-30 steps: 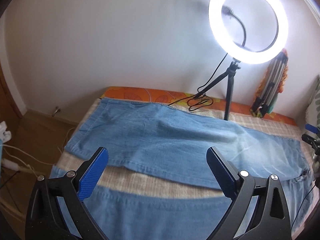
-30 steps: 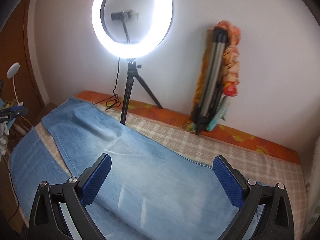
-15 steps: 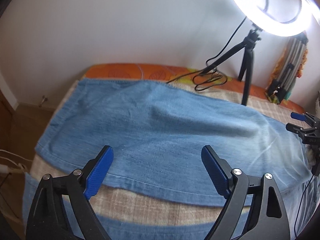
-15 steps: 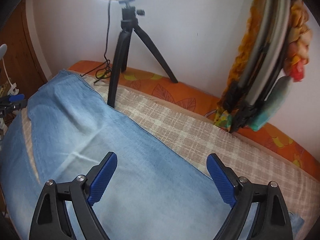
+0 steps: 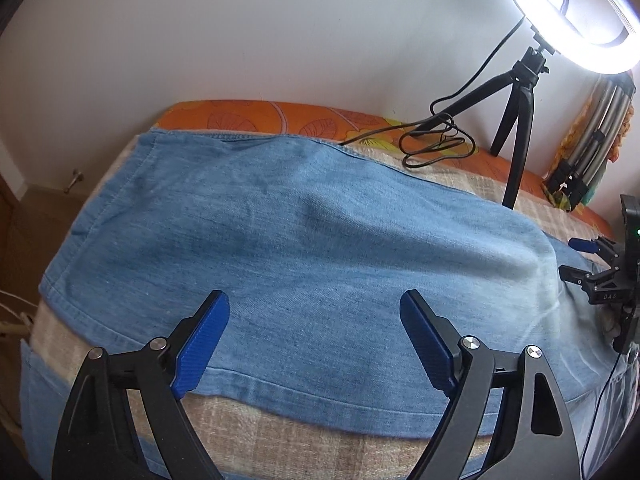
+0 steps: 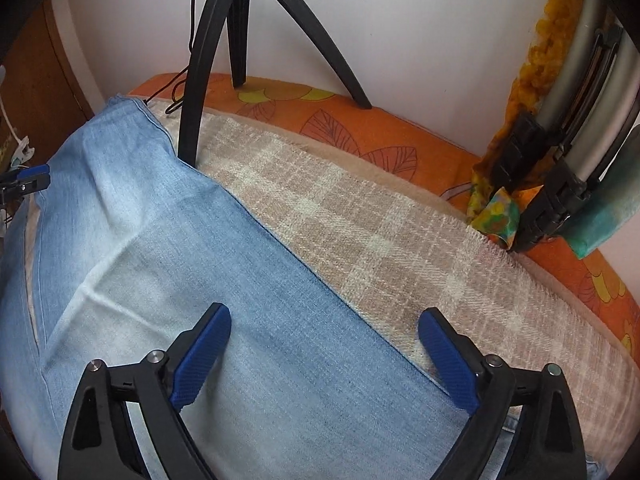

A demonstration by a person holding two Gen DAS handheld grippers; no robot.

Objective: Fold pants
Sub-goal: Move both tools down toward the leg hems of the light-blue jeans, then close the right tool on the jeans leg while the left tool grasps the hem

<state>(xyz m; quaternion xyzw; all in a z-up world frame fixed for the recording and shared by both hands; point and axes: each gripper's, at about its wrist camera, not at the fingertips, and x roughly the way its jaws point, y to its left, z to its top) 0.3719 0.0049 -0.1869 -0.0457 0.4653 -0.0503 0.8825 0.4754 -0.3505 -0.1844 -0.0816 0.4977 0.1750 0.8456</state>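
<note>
The left gripper hangs over the pants with its jaws spread wide and nothing between its blue pads; no pad touches the cloth. Its opening has narrowed over the last second and is now near steady. Just below and in front of it runs the near edge of the far pant leg, and beneath that edge a strip of the plaid blanket shows between the two legs. The near leg lies lower still, half hidden behind the gripper's black arms.

The right gripper is likewise open and empty, its jaws having just widened again. It points down at the far leg of the pants, whose far seam runs diagonally between its pads: the left pad is above denim, the right pad above the seam and the plaid blanket.

The pants lie flat, spread lengthwise on the blanket, on an orange patterned mattress. Beyond the denim stands a ring light on a black tripod, one foot just beside the far seam, with a cable looped on the bed. A folded tripod leans against the wall to the right.
</note>
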